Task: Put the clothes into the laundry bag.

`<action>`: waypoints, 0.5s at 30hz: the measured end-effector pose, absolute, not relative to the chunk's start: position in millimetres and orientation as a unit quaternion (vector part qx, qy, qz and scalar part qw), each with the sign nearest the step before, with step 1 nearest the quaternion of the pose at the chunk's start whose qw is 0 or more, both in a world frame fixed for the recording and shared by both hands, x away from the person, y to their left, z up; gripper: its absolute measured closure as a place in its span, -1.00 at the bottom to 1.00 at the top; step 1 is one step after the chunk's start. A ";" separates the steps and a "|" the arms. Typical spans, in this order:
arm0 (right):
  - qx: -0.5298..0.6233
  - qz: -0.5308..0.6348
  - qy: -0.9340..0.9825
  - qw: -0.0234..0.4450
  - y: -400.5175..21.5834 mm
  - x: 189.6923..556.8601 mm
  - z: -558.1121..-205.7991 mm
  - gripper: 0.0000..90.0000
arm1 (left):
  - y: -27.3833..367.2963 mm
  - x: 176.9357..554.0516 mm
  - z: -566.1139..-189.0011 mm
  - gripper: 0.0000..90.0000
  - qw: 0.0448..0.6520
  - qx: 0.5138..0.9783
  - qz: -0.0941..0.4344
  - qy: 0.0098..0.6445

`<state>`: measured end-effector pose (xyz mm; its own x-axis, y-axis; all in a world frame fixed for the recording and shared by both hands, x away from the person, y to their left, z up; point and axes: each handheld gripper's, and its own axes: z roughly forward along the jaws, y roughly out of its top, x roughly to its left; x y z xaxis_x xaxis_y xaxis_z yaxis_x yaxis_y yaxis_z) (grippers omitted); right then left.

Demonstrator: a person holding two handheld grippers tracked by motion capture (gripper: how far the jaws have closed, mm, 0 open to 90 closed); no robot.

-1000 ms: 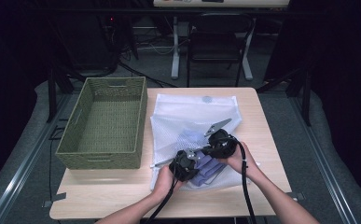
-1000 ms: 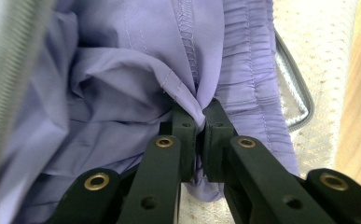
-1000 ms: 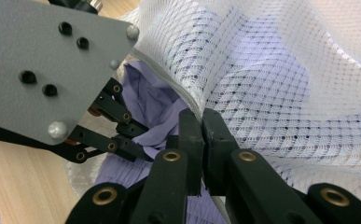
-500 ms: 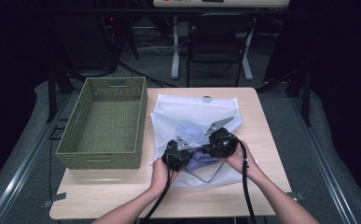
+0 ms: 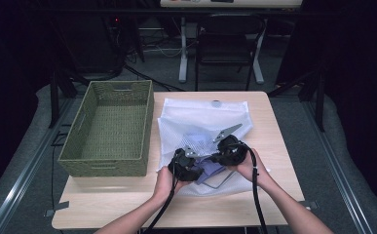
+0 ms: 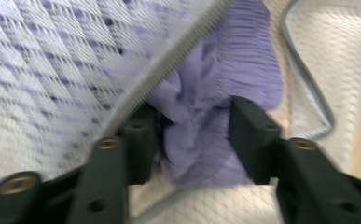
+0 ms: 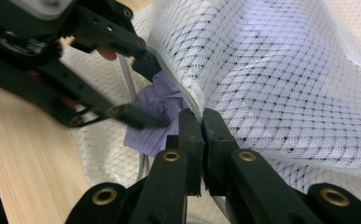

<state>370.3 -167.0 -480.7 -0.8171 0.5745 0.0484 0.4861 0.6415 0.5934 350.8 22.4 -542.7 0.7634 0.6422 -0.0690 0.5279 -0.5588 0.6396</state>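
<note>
Wooden table [image 5: 278,146], near edge: left gripper [image 6: 192,135] jaws have just opened, freeing the purple cloth [image 6: 215,93] inside the mesh bag [image 5: 200,117]; right gripper [image 7: 201,126] clamps the bag's rim.

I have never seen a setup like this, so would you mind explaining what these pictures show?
A person sits at a table and holds a hand-held tool with two black jaws in each hand. The high view looks down from above; the other two come from cameras riding on the tools, looking along their jaws. On the table lie a green basket and a white mesh bag with a purple cloth at its opening. The right gripper is shut on the bag's zipper edge, holding the opening up. The left gripper has just been opening its jaws; the cloth sits between them, but they no longer seem to press on it.
</note>
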 end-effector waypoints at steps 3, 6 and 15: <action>0.294 0.305 0.903 0.072 -167.7 370.6 -480.2 0.96 | 24.5 343.8 -536.5 -0.05 0.325 0.886 0.076 0.323; 0.293 0.305 0.903 0.072 -167.8 370.7 -480.1 0.96 | 27.0 337.2 -532.9 -0.13 0.315 0.895 0.077 0.306; 0.294 0.305 0.903 0.072 -165.2 369.7 -480.9 0.96 | 19.4 339.7 -554.5 -0.05 0.294 0.903 0.080 0.305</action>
